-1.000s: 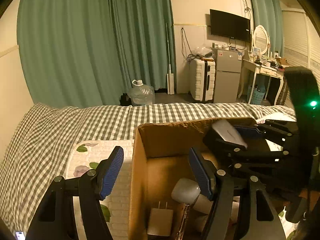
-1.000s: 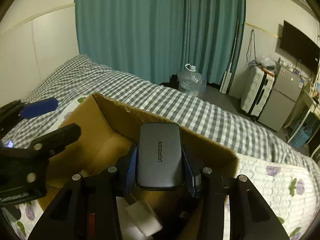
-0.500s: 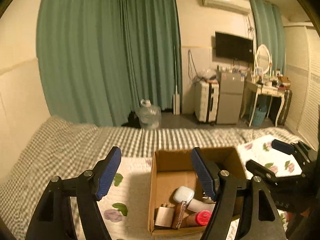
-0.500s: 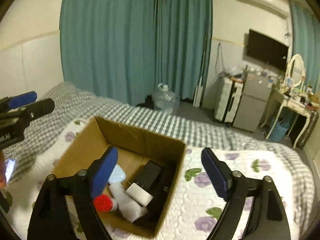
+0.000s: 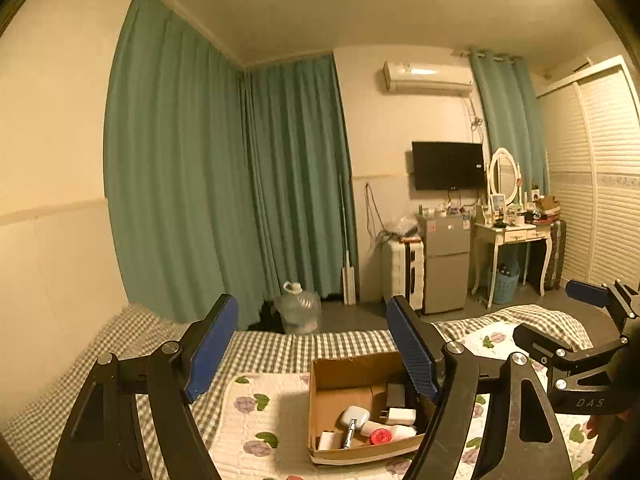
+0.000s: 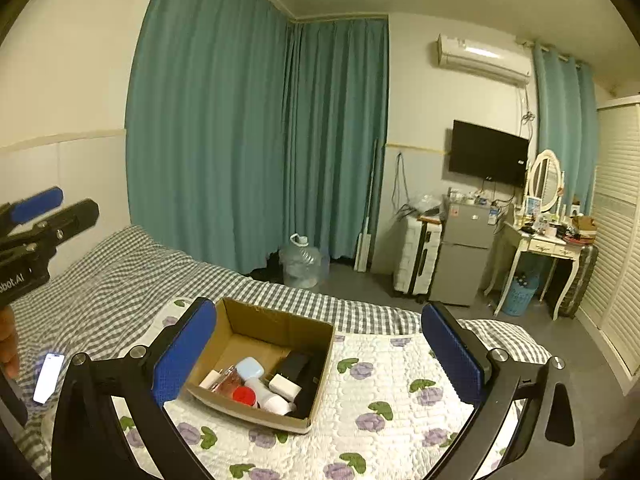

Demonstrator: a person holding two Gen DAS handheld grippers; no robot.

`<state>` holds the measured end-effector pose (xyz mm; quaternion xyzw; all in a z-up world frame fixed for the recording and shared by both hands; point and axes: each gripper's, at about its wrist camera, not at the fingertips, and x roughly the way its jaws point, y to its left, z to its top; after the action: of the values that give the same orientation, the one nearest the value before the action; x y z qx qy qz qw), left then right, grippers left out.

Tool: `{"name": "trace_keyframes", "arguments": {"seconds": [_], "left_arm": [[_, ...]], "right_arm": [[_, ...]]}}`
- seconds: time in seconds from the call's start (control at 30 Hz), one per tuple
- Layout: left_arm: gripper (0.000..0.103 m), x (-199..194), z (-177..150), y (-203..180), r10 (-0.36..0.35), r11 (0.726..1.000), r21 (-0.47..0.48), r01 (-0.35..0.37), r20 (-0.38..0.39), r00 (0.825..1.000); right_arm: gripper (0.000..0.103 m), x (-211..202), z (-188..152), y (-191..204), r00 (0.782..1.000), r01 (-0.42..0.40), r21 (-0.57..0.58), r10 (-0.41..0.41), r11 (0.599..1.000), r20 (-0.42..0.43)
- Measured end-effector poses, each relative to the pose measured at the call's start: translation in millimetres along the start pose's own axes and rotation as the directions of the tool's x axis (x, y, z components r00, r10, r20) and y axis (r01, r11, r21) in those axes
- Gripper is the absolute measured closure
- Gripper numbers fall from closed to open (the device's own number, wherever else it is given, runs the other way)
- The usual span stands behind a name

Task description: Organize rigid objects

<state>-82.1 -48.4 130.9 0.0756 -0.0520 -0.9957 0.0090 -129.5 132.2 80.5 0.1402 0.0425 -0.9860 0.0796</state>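
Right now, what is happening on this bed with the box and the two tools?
A person holds two grippers above a bed. The left gripper and the right gripper both have their jaws wide open and hold nothing. Below them, a cardboard box sits on the floral quilt, already holding a black charger, a white plug adapter, a red-capped bottle and other small items. A phone lies on the bed beside it.

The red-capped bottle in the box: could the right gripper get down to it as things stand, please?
Probably yes: the right gripper is open and empty above the open-topped box, though the red-capped bottle lies packed against a white charger.
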Motion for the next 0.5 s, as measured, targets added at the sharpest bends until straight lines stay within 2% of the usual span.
{"name": "trace_keyframes", "arguments": {"seconds": [0.1,0.17,0.37,0.5], "left_arm": [[0.023,-3.0,-14.4,4.7,-0.006,0.999,-0.037,0.007,0.025,1.0],[0.023,1.5,-30.1,4.3,-0.004,0.999,-0.054,0.005,0.019,1.0],[0.023,54.8,-103.3,0.7,-0.016,0.996,-0.091,0.008,-0.092,0.996],[0.023,85.0,-141.1,-8.7,-0.003,0.999,-0.035,-0.003,-0.182,0.983]], "right_arm": [[0.0,4.2,-23.5,1.2,1.0,-0.013,0.025,0.014,1.0,-0.023],[0.0,10.8,-38.6,2.9,1.0,-0.018,0.027,0.018,0.999,-0.01],[0.0,43.0,-85.8,8.7,0.999,0.033,0.062,-0.035,0.998,0.022],[0.0,70.1,-111.9,10.5,0.999,0.041,0.074,-0.039,0.996,-0.024]]}}
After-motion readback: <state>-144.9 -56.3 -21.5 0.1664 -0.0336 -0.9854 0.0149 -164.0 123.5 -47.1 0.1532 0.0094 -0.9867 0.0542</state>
